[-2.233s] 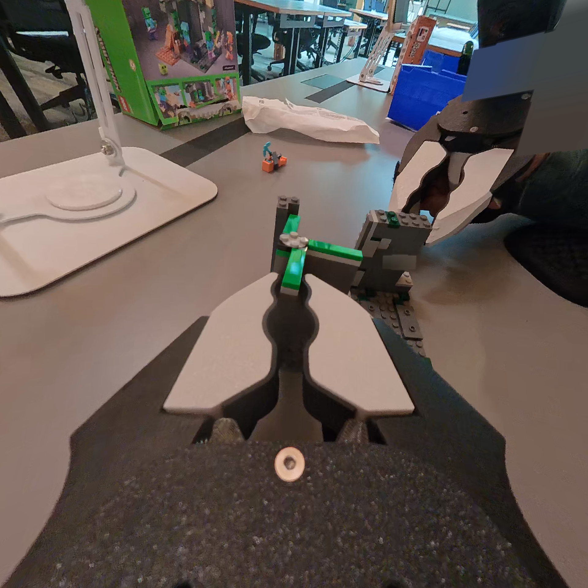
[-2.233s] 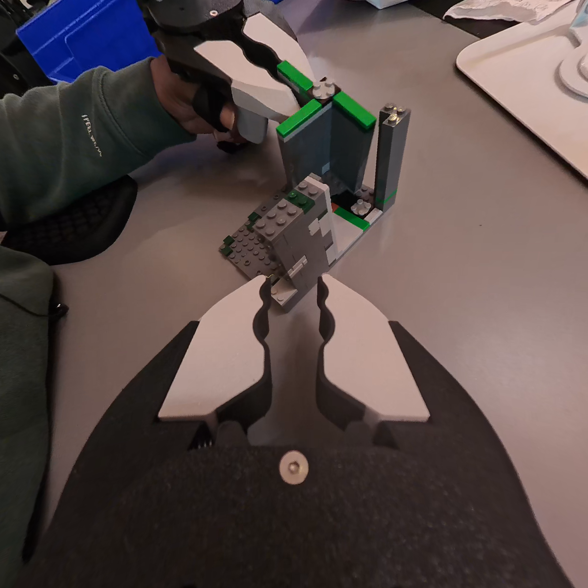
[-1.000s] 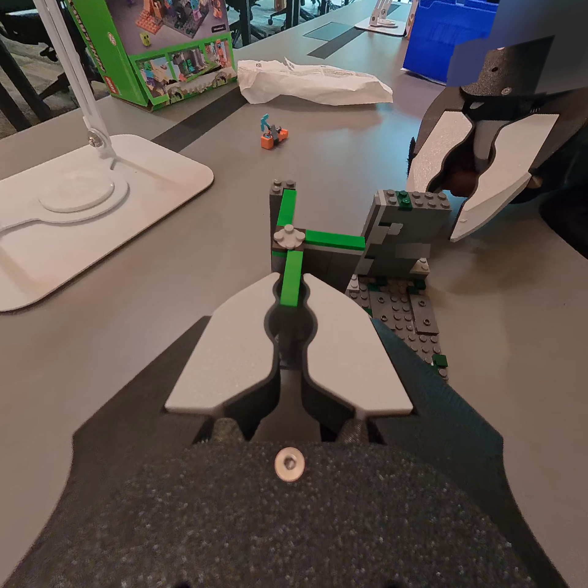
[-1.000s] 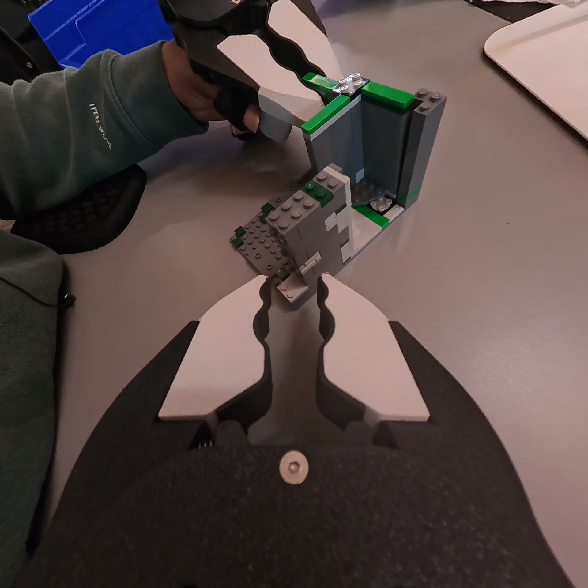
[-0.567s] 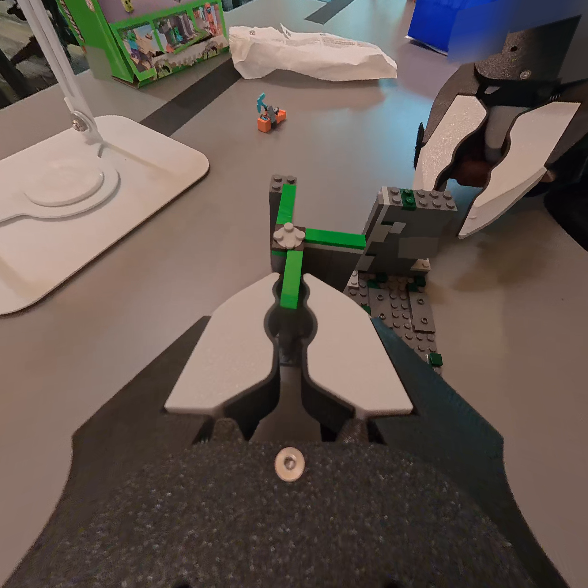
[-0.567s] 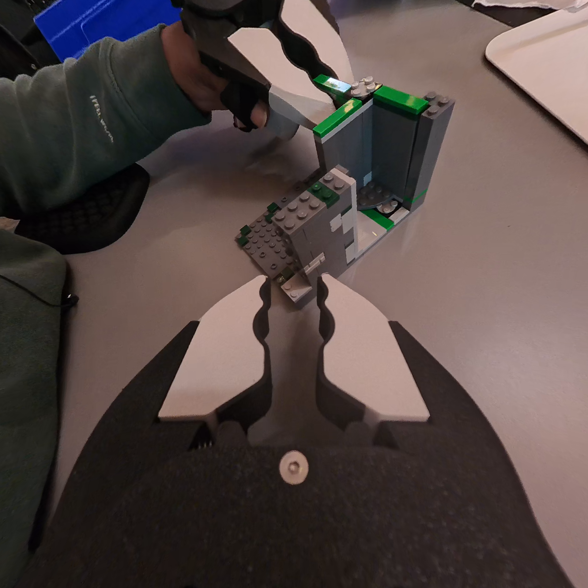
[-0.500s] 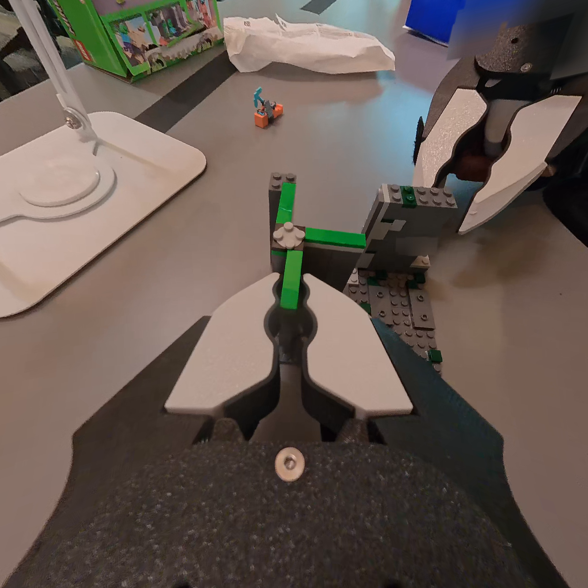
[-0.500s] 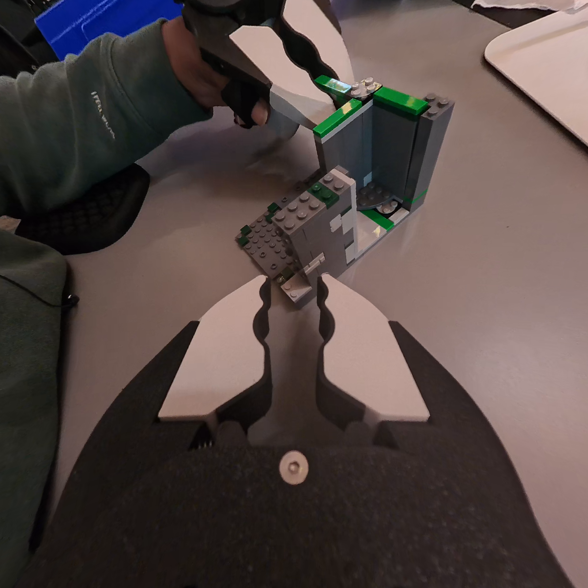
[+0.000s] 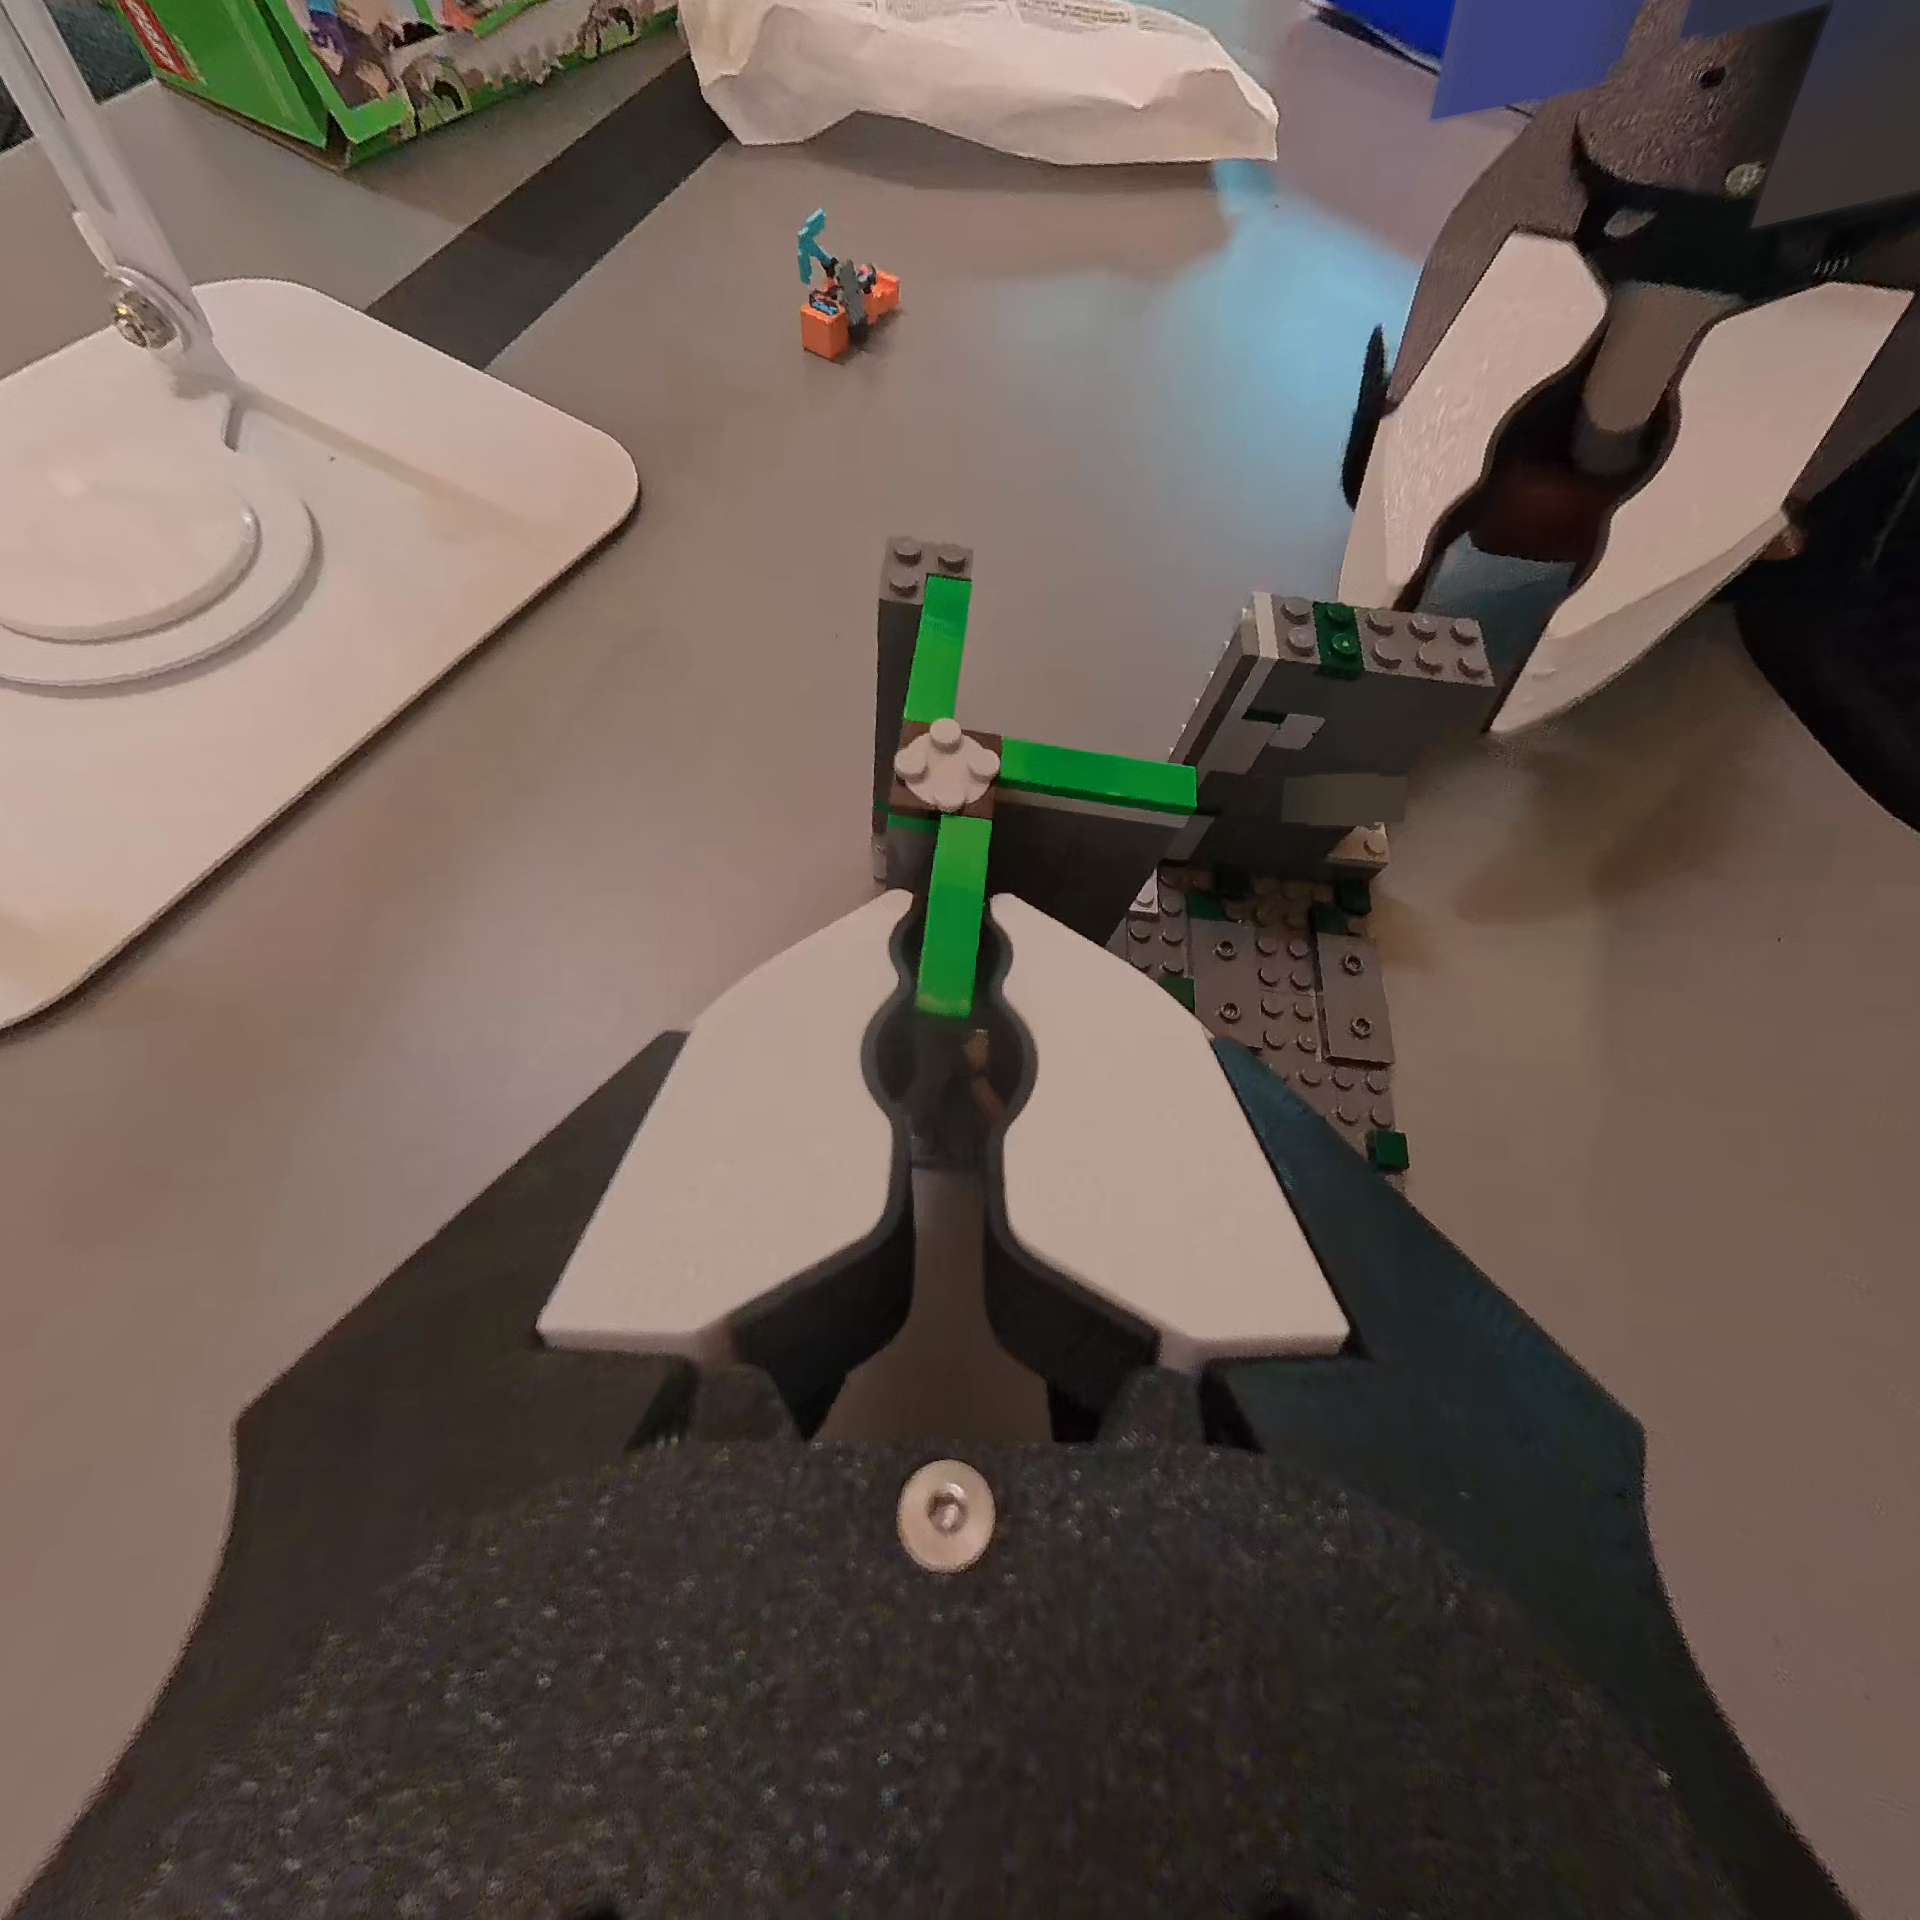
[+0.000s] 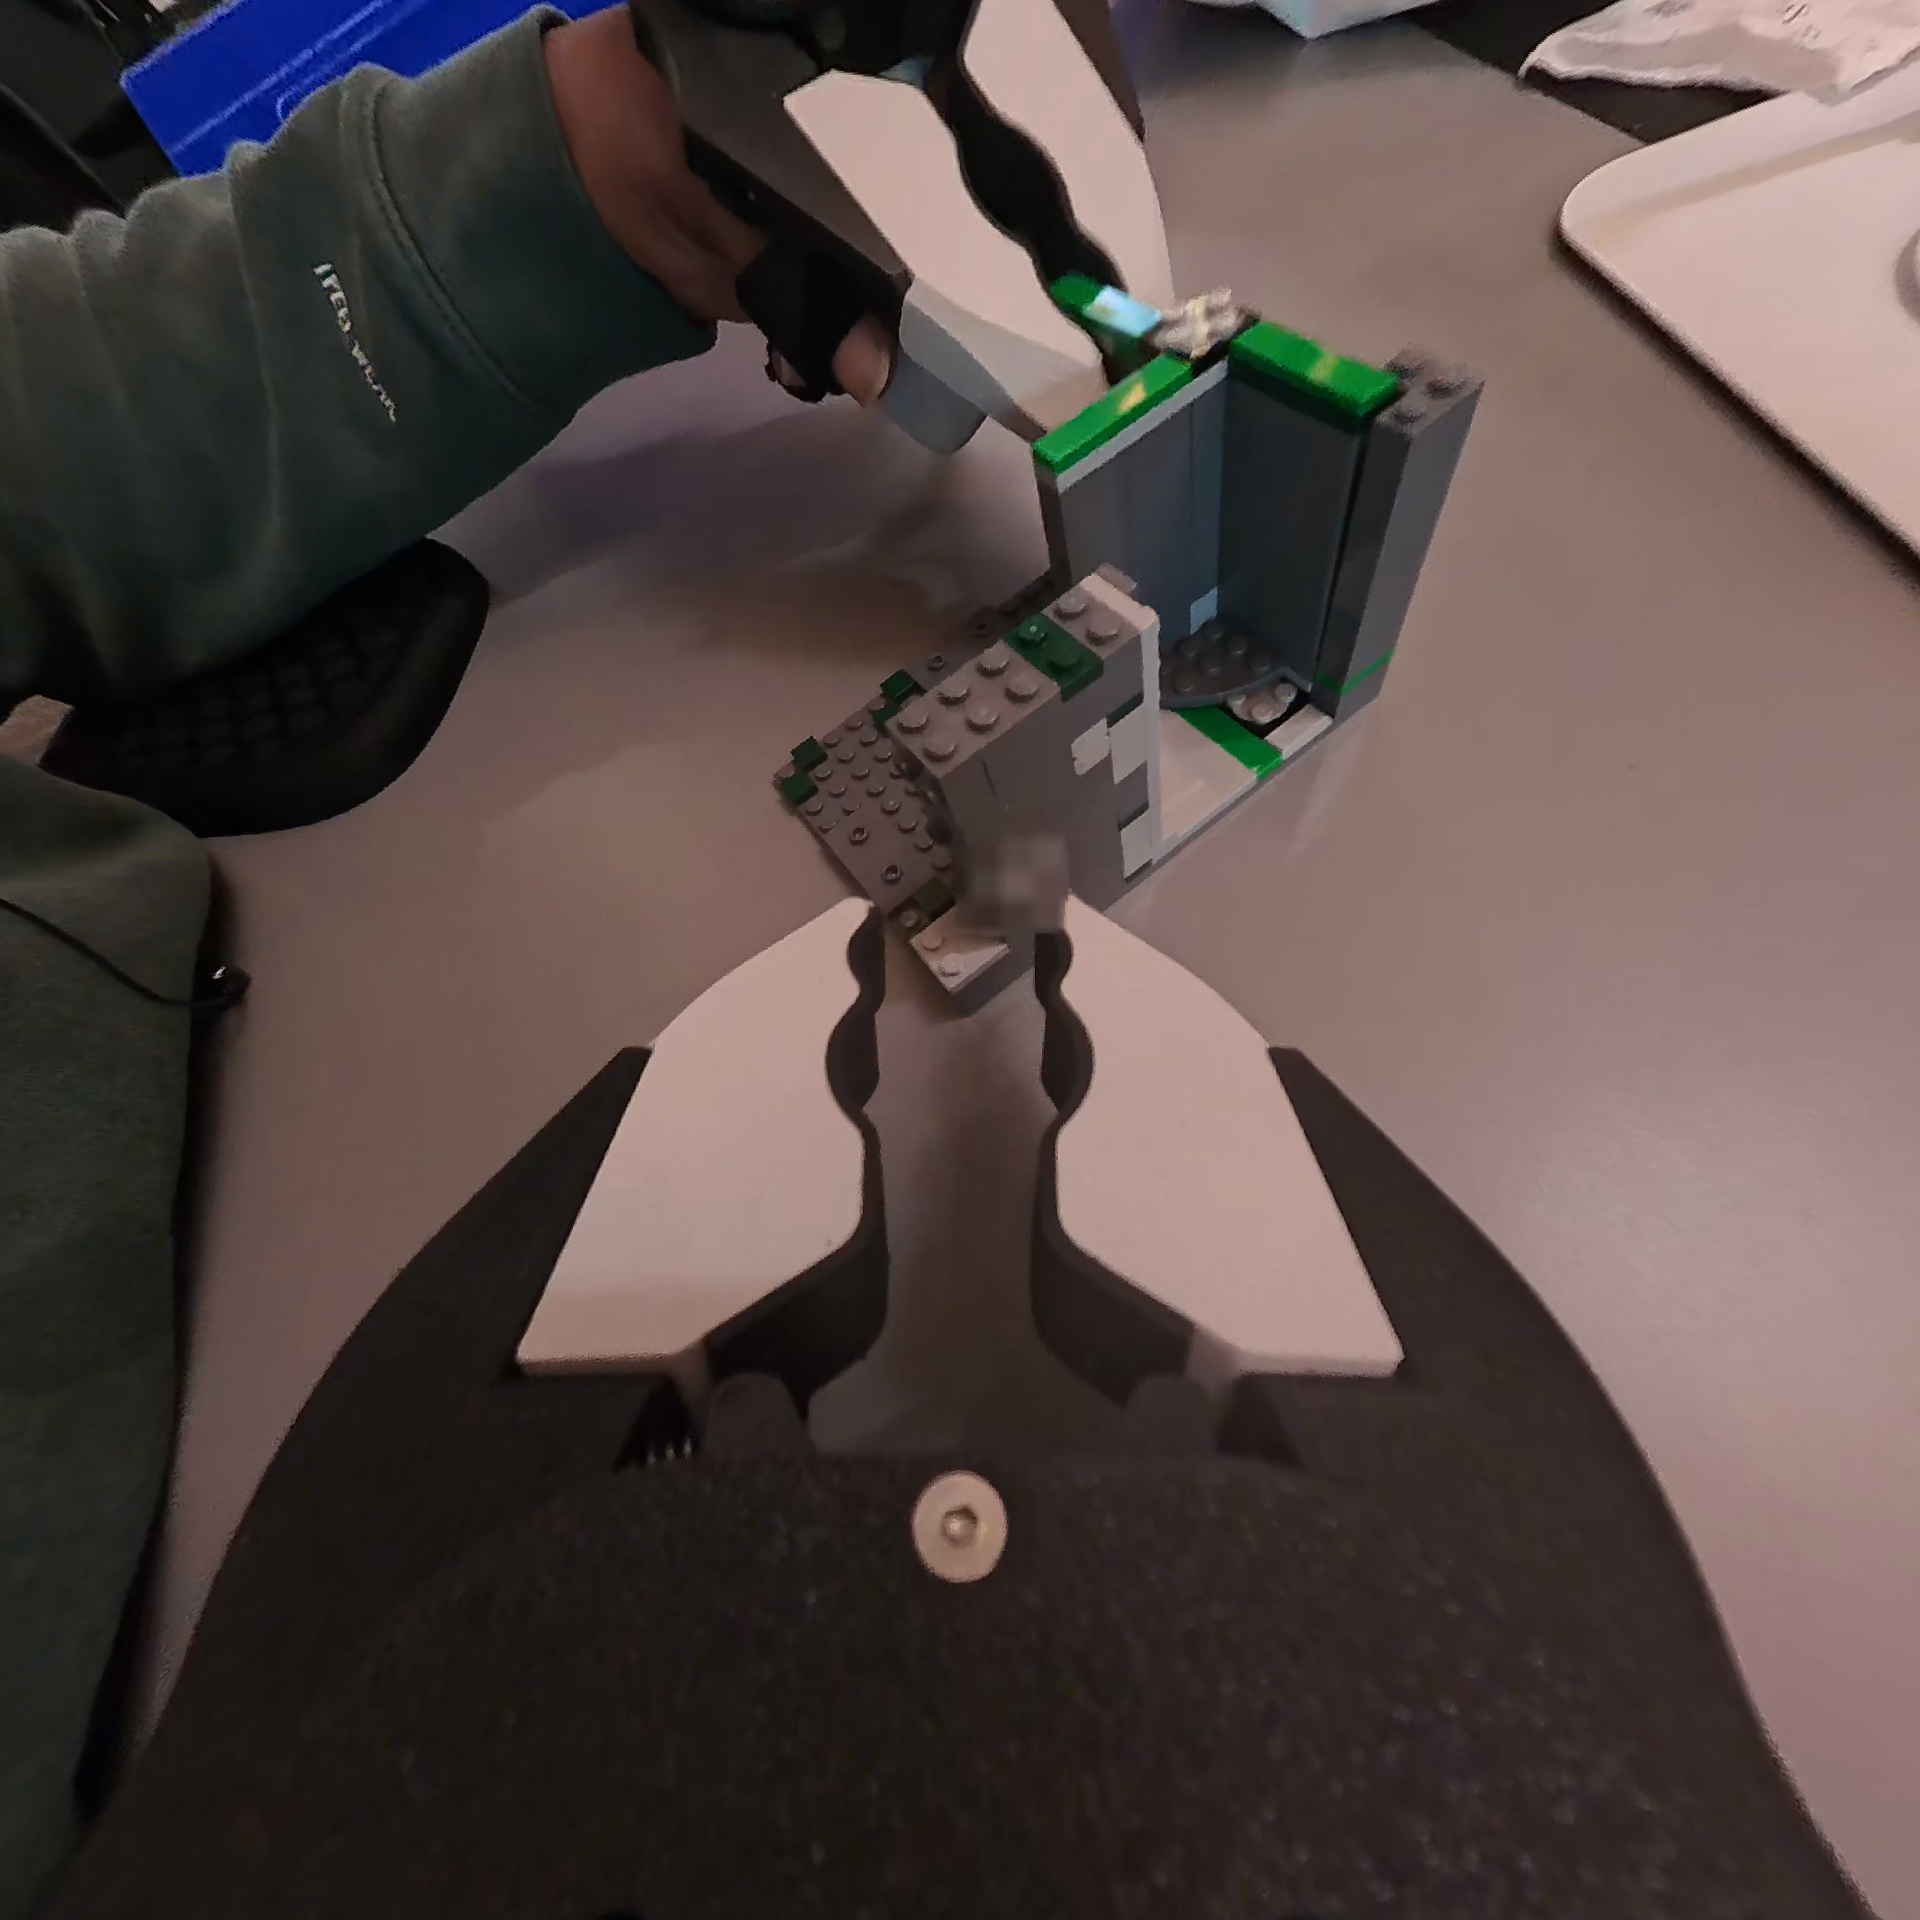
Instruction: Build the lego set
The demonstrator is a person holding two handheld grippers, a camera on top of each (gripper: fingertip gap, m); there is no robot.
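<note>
The lego build [image 9: 1081, 862] stands on the grey table: tall dark grey walls topped with green plates, a grey stepped block [image 9: 1340, 727] and a studded dark grey baseplate [image 9: 1288, 997]. My left gripper [image 9: 948, 902] is shut on the near green-topped wall [image 9: 951, 935]. It also shows in the right wrist view [image 10: 1101, 312], held by a hand, pinching that wall's top. My right gripper [image 10: 956, 925] is open, its tips either side of the build's [image 10: 1195, 540] low near corner. In the left wrist view it [image 9: 1455, 655] hangs just behind the stepped block.
A white stand base [image 9: 312, 540] lies to the left. A small orange and teal lego piece [image 9: 847, 291], a white paper bag [image 9: 987, 83] and a green lego box [image 9: 343, 73] sit farther back. A green sleeve [image 10: 260, 364], black mesh pad [image 10: 281, 707] and blue bin [image 10: 312, 62] are on the right wrist view's left. Left tips to right tips: about 12 cm.
The build has turned and shifted a little to the right in the right wrist view. My left gripper stays shut on the wall and now looks down on it more steeply. The right gripper stays open.
</note>
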